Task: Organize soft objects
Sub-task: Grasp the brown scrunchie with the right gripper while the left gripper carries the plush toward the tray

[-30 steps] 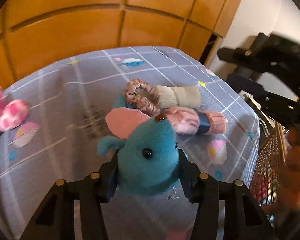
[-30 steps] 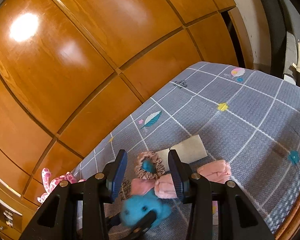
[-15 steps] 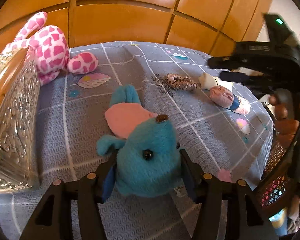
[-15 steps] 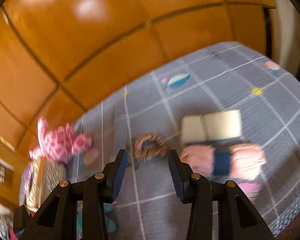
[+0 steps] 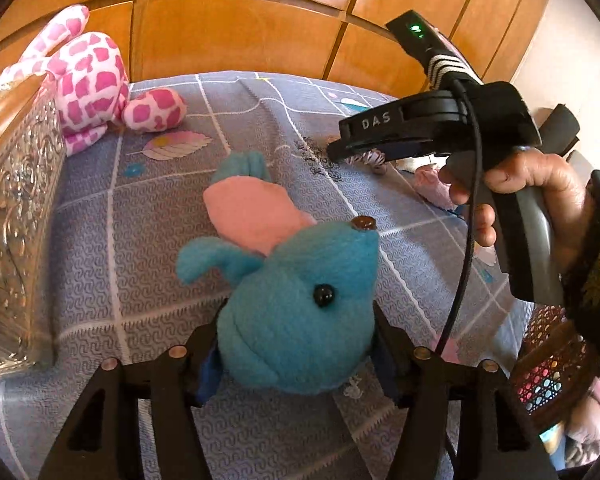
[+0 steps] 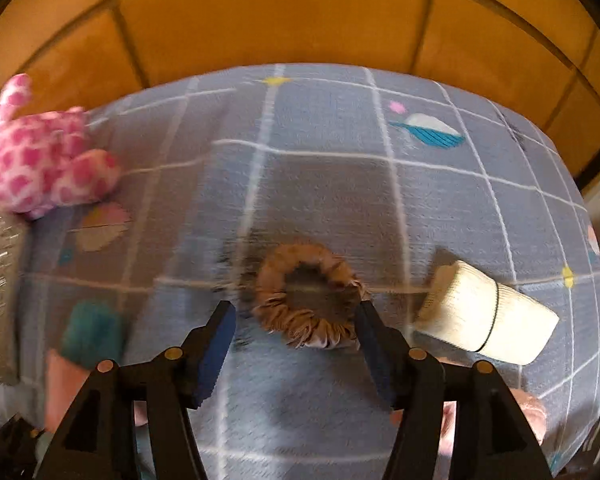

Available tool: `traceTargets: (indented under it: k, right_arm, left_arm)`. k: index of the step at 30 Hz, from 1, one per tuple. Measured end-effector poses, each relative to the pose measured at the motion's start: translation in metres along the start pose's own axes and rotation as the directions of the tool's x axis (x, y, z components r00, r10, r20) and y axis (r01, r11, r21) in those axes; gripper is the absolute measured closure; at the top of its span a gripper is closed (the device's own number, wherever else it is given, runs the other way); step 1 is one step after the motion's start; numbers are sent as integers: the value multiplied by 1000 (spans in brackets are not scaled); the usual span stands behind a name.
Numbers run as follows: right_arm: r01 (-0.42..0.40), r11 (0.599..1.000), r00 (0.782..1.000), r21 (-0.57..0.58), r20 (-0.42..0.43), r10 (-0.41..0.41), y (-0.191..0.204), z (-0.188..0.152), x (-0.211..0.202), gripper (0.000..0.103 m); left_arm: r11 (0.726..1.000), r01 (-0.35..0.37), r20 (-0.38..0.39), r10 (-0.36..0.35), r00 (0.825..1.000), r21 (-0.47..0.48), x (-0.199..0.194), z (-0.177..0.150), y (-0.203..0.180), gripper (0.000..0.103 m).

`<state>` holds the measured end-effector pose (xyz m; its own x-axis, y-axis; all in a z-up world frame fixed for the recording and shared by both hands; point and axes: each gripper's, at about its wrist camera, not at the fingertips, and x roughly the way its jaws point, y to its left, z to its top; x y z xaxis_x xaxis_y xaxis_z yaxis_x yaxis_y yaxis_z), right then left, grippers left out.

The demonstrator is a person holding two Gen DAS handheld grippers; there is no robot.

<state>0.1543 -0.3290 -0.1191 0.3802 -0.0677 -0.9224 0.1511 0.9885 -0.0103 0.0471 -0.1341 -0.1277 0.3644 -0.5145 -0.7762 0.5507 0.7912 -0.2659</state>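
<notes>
My left gripper (image 5: 296, 344) is shut on a teal plush mouse (image 5: 296, 312) with a pink ear, held above the grey checked bedspread (image 5: 112, 216). My right gripper (image 6: 294, 334) is open just above a brown scrunchie (image 6: 306, 300) that lies on the bedspread between its fingers. A cream rolled sock (image 6: 488, 318) lies to the scrunchie's right. A pink rolled sock (image 6: 534, 410) shows low at the right, partly hidden. The right gripper also shows in the left wrist view (image 5: 340, 152), held by a hand.
A pink-and-white spotted plush (image 5: 88, 84) sits at the far left by the wooden panel wall (image 5: 240, 36); it also shows in the right wrist view (image 6: 40, 160). A shiny silver embossed box (image 5: 16, 216) stands at the left. A wicker basket (image 5: 552, 364) stands at the lower right.
My left gripper has carried the teal mouse leftward, toward the silver box. My right gripper has moved down over the scrunchie, which now lies between its open fingers.
</notes>
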Motion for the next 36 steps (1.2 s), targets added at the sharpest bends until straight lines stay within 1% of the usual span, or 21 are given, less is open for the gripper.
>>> traceTargets:
  k: [1,2,3,4,5,6,7,9,10,12,14,15,17,20,24,28,30,32,34,36]
  right_arm:
    - [-30,1000,1000,8,5,30,-2,0,0,41]
    - [-48,999,999,12,8,48,-3,0,0,45]
    - [-47,999,999,7,10,47,-3,0,0,70]
    - [-38,999,999,-6,9,38,-2,-1,0,86]
    - [-21,1000,1000,-17,5,21,0,-2,0,91]
    - [-7,1000,1000,-30,7,8,1,-3,0,94]
    - [-14,999,1000,-39,13,14,3,-4,-1,94]
    - [-73,996,996,-46,38,75,7,-5,-11,94]
    - [-95,995,995,-44,40,97,8,-6,-13,94]
    - [-136,991,991,-19,2,136,7,-7,-9,94]
    - [-147,989,988,-20,-60,146,8,-10,1,93]
    - [-149,988,986,-26,-75,147,9,-11,5,92]
    - [-142,989,988,-42,-63,139,12,-13,3,91]
    - [-145,989,988,-38,-60,143,12,-14,3,91]
    - [-116,991,992,-71,-50,113,17,-13,3,92]
    - [-83,990,996,-118,-34,79,29,-17,2,92]
    - [-71,989,997,-133,-28,68,30,-17,3,92]
    - [-53,987,999,-152,-19,51,32,-18,2,92]
    - [-40,986,999,-164,-13,39,33,-19,2,92]
    - [-30,984,1000,-174,-8,29,34,-19,1,92]
  left_arm:
    - [1000,-3,2,3,1000,0,-1,0,0,39]
    - [1000,-4,4,4,1000,2,-1,0,0,39]
    - [1000,-7,6,7,1000,7,0,0,-1,39]
    - [1000,-8,10,8,1000,10,0,-1,-1,39]
    - [1000,-8,13,7,1000,13,0,-1,-1,41]
    - [1000,-8,14,8,1000,15,0,-1,-1,44]
    - [1000,-7,15,6,1000,17,-1,-2,-1,46]
    - [1000,3,13,-3,1000,12,-3,-1,-2,51]
    - [1000,2,15,-2,1000,16,-5,-1,-3,52]
    - [999,-11,25,11,1000,34,-10,-2,-6,53]
    - [1000,-14,25,13,1000,26,-12,-1,-5,54]
    - [1000,-15,31,14,999,26,-15,-1,-5,54]
    - [999,-24,48,22,999,29,-22,0,-5,54]
    - [999,-33,73,31,997,21,-36,5,-5,54]
    - [999,-37,141,37,989,-6,-67,19,-1,54]
    - [997,-62,241,70,968,-40,-106,36,7,54]
    - [993,-90,279,109,954,-80,-125,45,20,53]
    - [986,-106,301,142,943,-131,-140,52,35,53]
    - [972,-130,321,188,928,-194,-156,56,57,53]
    - [952,-165,331,247,911,-258,-171,56,79,53]
